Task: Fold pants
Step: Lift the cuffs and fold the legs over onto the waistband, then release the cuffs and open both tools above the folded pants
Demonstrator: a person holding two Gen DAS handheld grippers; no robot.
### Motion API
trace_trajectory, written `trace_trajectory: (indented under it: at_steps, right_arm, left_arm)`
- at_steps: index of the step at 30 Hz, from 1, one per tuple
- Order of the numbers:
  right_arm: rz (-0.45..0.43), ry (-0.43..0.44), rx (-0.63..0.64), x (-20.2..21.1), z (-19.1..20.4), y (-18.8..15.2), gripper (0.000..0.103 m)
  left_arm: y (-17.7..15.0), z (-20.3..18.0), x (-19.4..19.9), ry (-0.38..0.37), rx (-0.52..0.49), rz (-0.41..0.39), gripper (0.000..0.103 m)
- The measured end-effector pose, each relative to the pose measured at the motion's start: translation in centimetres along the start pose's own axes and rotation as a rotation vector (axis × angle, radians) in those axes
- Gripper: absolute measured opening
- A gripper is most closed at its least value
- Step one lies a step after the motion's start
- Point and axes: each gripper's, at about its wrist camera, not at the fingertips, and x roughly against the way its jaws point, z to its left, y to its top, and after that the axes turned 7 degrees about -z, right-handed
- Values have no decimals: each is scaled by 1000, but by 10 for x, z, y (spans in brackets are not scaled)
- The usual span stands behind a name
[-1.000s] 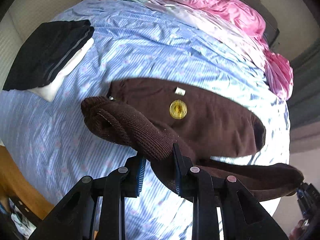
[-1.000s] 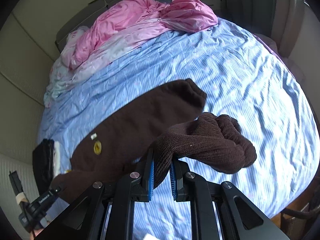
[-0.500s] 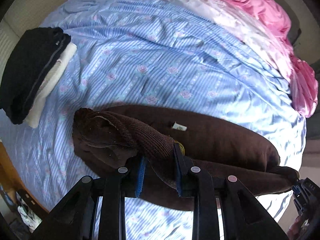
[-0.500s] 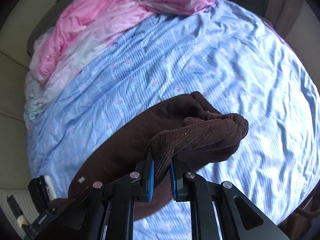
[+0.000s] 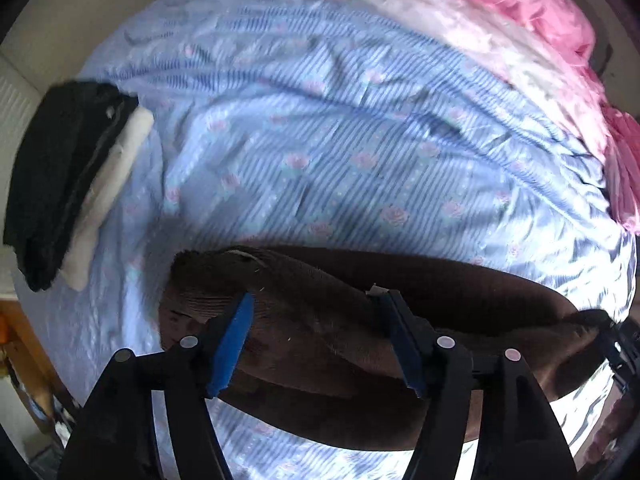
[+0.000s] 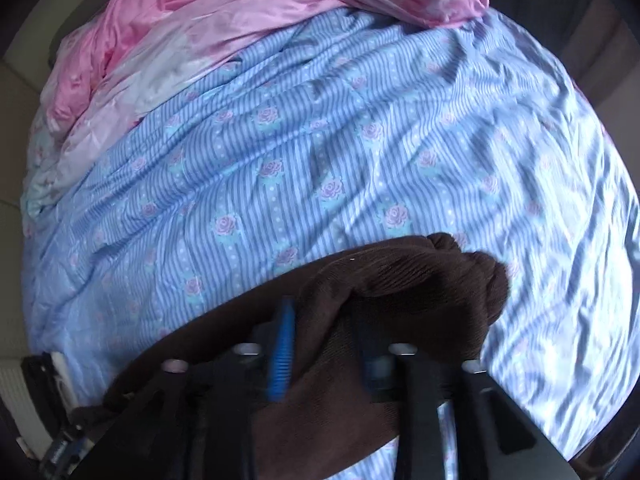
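The brown pants (image 5: pixel 340 344) lie folded in a long band across the near part of the blue striped bedspread (image 5: pixel 320 140). My left gripper (image 5: pixel 320 312) is open, its jaws spread wide just above the pants' ribbed left end. In the right wrist view my right gripper (image 6: pixel 324 320) is open over the pants (image 6: pixel 400 304) at their bunched right end, with cloth lying loose between the fingers. The other gripper shows at the edge of each view.
A folded stack of black and white clothes (image 5: pixel 68 176) lies at the bed's left edge. A pink quilt (image 6: pixel 260 12) is heaped along the far side. The bedspread (image 6: pixel 320 140) beyond the pants is wrinkled and bare.
Both grippers lowered the held ends onto the bottom layer, then opened and let go. The pants now lie doubled over, and the yellow badge is covered.
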Motion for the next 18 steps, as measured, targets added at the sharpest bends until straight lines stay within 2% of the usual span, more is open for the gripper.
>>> trace_trajectory:
  at_steps: [4,5,8,9,11,13,18]
  right_arm:
    - [-30,90,36,36,-8,-8,58]
    - [-64,122,54,51,-14,-11,58]
    - [-145,141,105,78,-31,-17,58]
    - [-178,140,139,84,-39,-20,58]
    - [-191,126,188,83,-50,-19,58]
    - [-162,103,211,74,-63,-16,58]
    - [-88,130,227,44,-86,-5,58]
  left_arm:
    - [-6,-5,41,-24,-73,-129,76]
    - [-10,-7,55,-19,-107,-170,81]
    - [-27,-23,80,-15,-227,-245,85]
    - [-37,-33,86,-42,-281,-255,85]
    - [-50,-45,86,-83,-332,-242,85]
    - [-63,-60,75,-128,-370,-203,85]
    - [-78,-80,45,-189,-376,-126,85]
